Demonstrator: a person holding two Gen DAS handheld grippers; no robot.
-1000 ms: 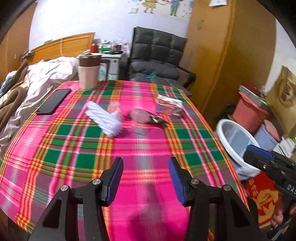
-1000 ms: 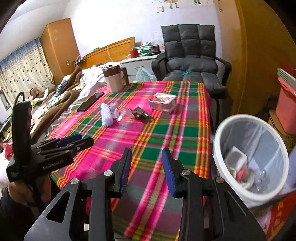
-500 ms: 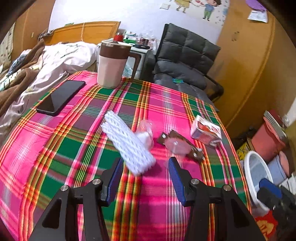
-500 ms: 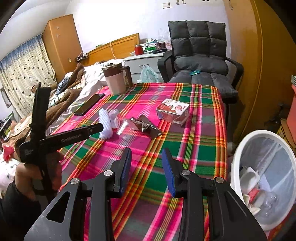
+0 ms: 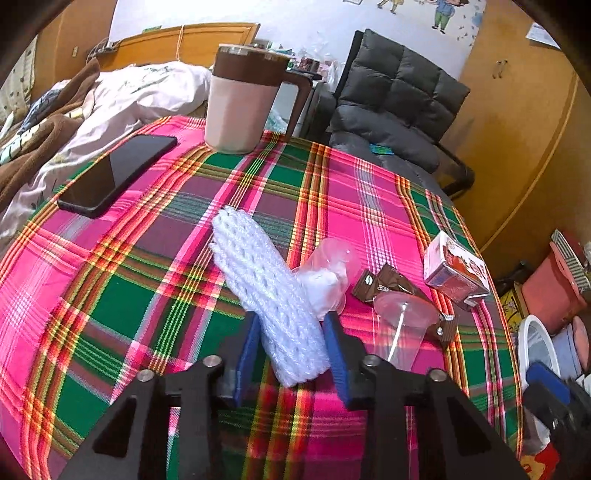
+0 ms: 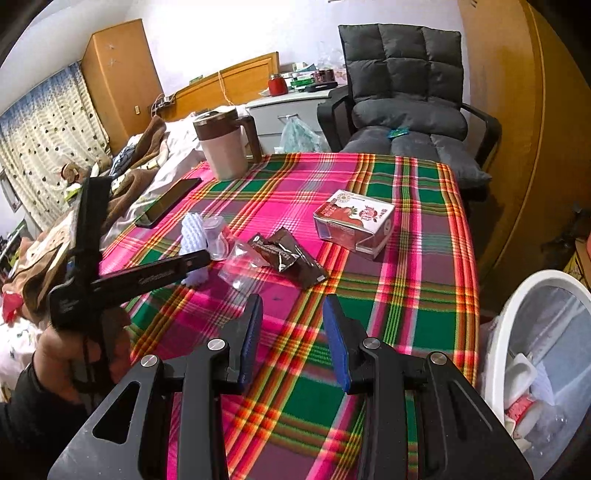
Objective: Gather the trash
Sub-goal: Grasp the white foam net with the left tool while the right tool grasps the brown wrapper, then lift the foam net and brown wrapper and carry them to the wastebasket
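Your left hand-held gripper [image 5: 291, 347], jaws just closing, clasps white foam net sleeve [image 5: 266, 291] on plaid worktop [image 5: 110, 295]; right hand-held gripper [image 6: 293, 334] half-open, empty, beside white trash bin [image 6: 498, 332].

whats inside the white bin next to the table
The white bin holds a white container, a red-and-white carton and clear plastic. Anything deeper is covered by them and cut off by the frame.

A lived-in bedroom in a home

An unmade bed with a wooden headboard [image 6: 236, 79] and rumpled white and brown bedding [image 5: 110, 96] stands beside a table under a pink-and-green plaid cloth [image 5: 332, 192]; a padded grey armchair [image 6: 402, 92], an orange wooden wardrobe [image 6: 118, 70], spotted curtains [image 6: 40, 140] and cartoon wall stickers [image 5: 439, 14] surround it.
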